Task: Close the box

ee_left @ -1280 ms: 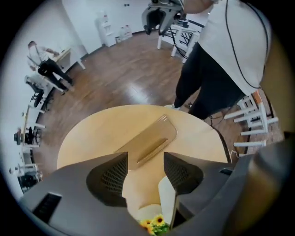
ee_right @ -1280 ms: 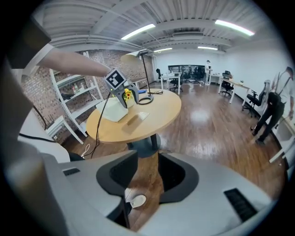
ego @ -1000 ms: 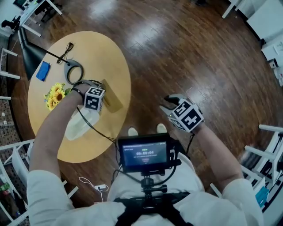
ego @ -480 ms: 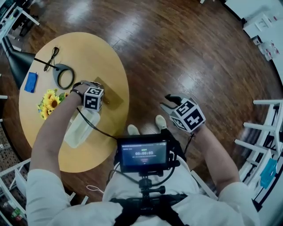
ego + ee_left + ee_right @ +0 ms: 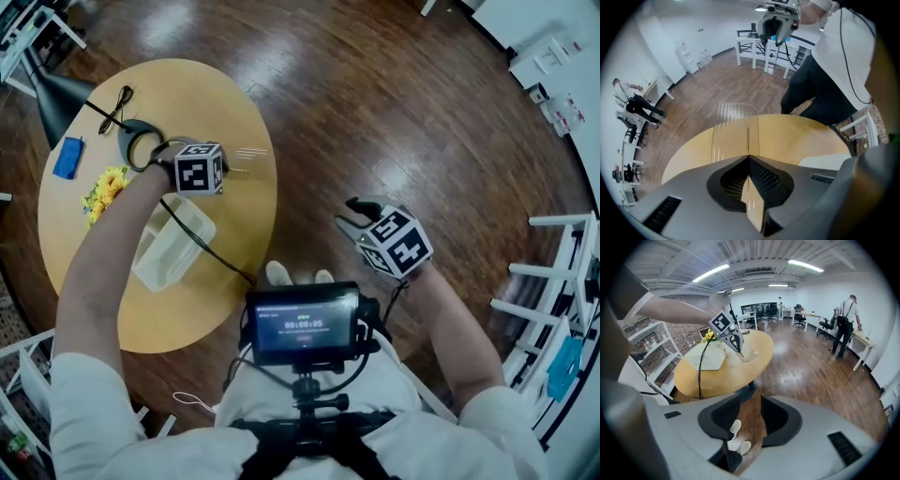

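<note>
A clear ribbed lid (image 5: 733, 125) sticks out from my left gripper (image 5: 748, 158), whose jaws have just been closing and now pinch its thin edge. From the head view the left gripper (image 5: 223, 166) hangs over the round wooden table (image 5: 225, 94) with the lid (image 5: 247, 153) raised at a slant. The open translucent box (image 5: 173, 241) sits on the table nearer the person, below the left forearm. My right gripper (image 5: 352, 217) is off the table over the wooden floor. Its jaws (image 5: 750, 411) stand open with nothing between them.
A black desk lamp (image 5: 64, 92) with a ring base (image 5: 141, 147), a blue object (image 5: 66, 157) and yellow flowers (image 5: 103, 190) occupy the table's far left. A black cable (image 5: 211, 253) trails over the box. A chest-mounted screen (image 5: 302, 325) is below. A person (image 5: 845, 326) stands far off.
The left gripper has shut on the lid that lay flat on the table and raised it. The right gripper has drifted slightly left.
</note>
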Available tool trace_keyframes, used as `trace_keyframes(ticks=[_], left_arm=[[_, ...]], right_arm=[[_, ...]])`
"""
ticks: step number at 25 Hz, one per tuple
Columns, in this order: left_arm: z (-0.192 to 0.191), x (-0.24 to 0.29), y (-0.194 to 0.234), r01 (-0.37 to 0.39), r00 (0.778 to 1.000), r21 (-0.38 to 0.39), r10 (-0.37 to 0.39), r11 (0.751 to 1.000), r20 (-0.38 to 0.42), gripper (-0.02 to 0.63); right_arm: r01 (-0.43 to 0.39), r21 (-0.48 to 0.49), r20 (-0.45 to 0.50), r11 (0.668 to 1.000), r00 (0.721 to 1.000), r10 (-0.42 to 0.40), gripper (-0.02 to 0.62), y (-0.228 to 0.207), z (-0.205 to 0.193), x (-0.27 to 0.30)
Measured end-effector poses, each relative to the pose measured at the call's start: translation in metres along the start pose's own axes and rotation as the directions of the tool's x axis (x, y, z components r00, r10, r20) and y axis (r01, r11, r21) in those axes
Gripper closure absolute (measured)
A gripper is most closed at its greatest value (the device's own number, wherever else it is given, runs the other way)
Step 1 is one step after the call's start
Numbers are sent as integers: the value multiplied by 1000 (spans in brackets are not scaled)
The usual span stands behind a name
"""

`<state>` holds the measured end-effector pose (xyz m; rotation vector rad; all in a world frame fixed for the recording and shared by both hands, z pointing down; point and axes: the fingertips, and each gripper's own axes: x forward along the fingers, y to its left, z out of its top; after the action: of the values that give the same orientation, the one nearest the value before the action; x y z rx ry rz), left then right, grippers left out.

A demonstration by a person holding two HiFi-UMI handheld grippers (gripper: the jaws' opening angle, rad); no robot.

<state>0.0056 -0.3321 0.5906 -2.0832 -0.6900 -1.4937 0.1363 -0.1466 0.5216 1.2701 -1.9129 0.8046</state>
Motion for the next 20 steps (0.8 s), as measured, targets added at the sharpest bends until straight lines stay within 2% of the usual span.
trace_keyframes(ticks=[3, 5, 9, 13, 17, 20], left_arm=[[13, -39, 5, -39, 999, -95, 39, 995, 6, 606], [25, -67, 5, -75, 996, -170, 80, 983, 23, 606], [38, -111, -13, -149, 984, -328, 171, 933, 40, 606], [30, -144, -44, -214, 973, -479, 229, 851, -28, 606], [1, -156, -97, -245, 969, -597, 199, 764, -143, 606], [-22, -157, -136, -253, 967, -675, 163, 693, -194, 606]], right_arm=[[-32, -46, 33, 998, 999, 34, 449, 6, 9, -7], [-51, -90, 54, 995, 997, 56, 449, 10, 15, -12], [-94, -154, 90, 984, 990, 108, 449, 21, 12, -25], [-141, -214, 101, 967, 981, 165, 449, 26, 3, -31], [-209, -268, 99, 941, 965, 243, 449, 46, 0, -22], [-249, -304, 94, 920, 953, 289, 448, 68, 1, -18]])
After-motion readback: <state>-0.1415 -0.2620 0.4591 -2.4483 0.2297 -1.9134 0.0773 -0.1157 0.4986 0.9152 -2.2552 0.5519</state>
